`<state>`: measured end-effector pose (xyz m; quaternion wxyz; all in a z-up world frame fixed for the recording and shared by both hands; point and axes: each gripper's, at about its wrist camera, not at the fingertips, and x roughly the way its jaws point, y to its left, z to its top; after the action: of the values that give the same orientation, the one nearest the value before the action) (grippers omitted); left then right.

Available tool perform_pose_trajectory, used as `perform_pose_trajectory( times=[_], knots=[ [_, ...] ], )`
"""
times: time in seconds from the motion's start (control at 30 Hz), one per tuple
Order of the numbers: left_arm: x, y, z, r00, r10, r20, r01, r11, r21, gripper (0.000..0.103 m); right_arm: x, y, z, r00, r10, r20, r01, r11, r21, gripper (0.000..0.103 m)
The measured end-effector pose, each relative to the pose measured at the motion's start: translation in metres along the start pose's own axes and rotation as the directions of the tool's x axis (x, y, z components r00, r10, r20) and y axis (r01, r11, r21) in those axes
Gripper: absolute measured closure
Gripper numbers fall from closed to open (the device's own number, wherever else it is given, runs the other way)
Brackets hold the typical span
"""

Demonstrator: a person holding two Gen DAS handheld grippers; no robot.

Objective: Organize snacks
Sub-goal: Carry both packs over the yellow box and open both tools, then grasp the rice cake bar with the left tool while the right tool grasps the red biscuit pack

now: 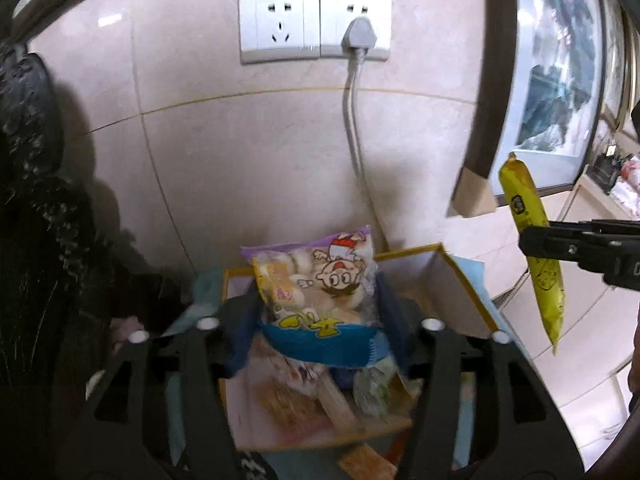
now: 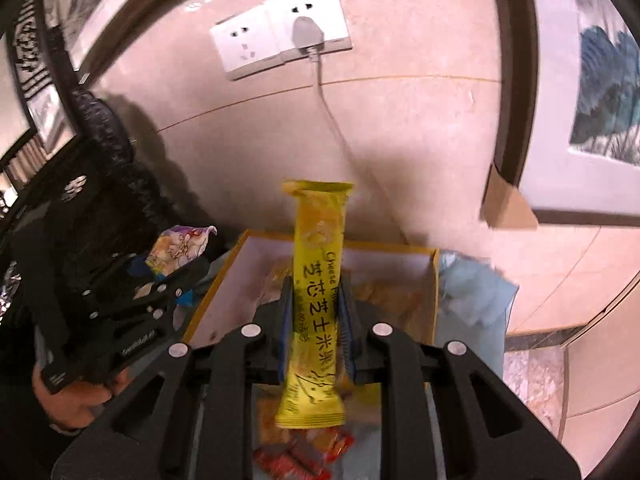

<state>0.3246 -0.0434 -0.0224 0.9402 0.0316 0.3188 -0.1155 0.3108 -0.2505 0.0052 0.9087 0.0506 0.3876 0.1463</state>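
The left gripper (image 1: pixel 316 320) has its fingers (image 1: pixel 244 320) closed on a cartoon-printed snack bag (image 1: pixel 316 284), held upright at 12 o'clock over the open box (image 1: pixel 460 292), probably so it can drop straight in. The right gripper (image 2: pixel 318 320) has its fingers (image 2: pixel 286 316) clamped across the middle of a long yellow stick pack (image 2: pixel 318 300), also upright, hanging above the same box (image 2: pixel 434 292), likely waiting its turn. More wrapped snacks (image 1: pixel 304 396) already lie inside. A wall socket (image 1: pixel 314 24) sits at 12 o'clock beyond.
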Motion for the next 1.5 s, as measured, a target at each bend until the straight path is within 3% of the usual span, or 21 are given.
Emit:
perform_pose_trajectory(
  times=[0.03,0.07,0.13,0.43,0.6,0.77,0.9,1.03,1.33,1.5],
  knots=[
    [0.015,0.0,-0.001,0.999,-0.003,-0.039,0.003,1.0,0.003,0.012,0.008,-0.001,0.001,1.0,-0.011,-0.012,0.011,1.0,0.002,0.041],
    [0.028,0.001,-0.005,0.997,0.022,-0.078,-0.021,1.0,0.012,0.01,0.022,-0.006,0.0,0.998,-0.039,-0.041,0.039,0.999,0.006,0.037],
    [0.042,0.003,-0.021,0.991,0.048,-0.121,-0.044,0.998,0.035,0.01,0.039,-0.014,-0.009,0.994,-0.084,-0.075,0.084,0.996,0.003,0.037],
    [0.045,0.02,-0.092,0.982,0.066,-0.177,-0.064,0.998,0.018,0.01,0.05,-0.029,-0.083,0.986,-0.052,-0.157,0.052,0.999,-0.002,0.037],
    [0.042,0.015,-0.108,0.97,0.112,-0.217,-0.108,0.994,0.029,0.007,0.045,-0.027,-0.098,0.985,-0.043,-0.165,0.046,0.999,0.016,0.037],
    [0.026,0.011,-0.105,0.974,0.119,-0.191,-0.116,0.993,0.032,0.006,0.031,-0.02,-0.105,0.987,-0.032,-0.161,0.035,0.999,0.016,0.037],
    [0.005,0.004,-0.105,0.982,0.101,-0.158,-0.096,0.995,0.04,0.005,0.019,-0.012,-0.115,0.987,-0.01,-0.162,0.012,1.0,0.009,0.037],
    [-0.015,-0.005,-0.127,0.986,0.069,-0.151,-0.063,0.997,0.042,0.002,0.015,-0.005,-0.144,0.981,-0.011,-0.193,0.002,0.999,-0.048,0.037],
    [-0.007,-0.025,-0.199,0.959,-0.005,-0.285,0.005,1.0,0.001,0.002,0.033,-0.012,-0.22,0.95,-0.038,-0.309,0.015,0.997,-0.075,0.037],
    [0.008,-0.041,-0.224,0.955,-0.012,-0.297,0.027,0.999,0.046,0.002,0.043,-0.01,-0.23,0.945,-0.078,-0.319,0.035,0.99,-0.139,0.037]
  ],
)
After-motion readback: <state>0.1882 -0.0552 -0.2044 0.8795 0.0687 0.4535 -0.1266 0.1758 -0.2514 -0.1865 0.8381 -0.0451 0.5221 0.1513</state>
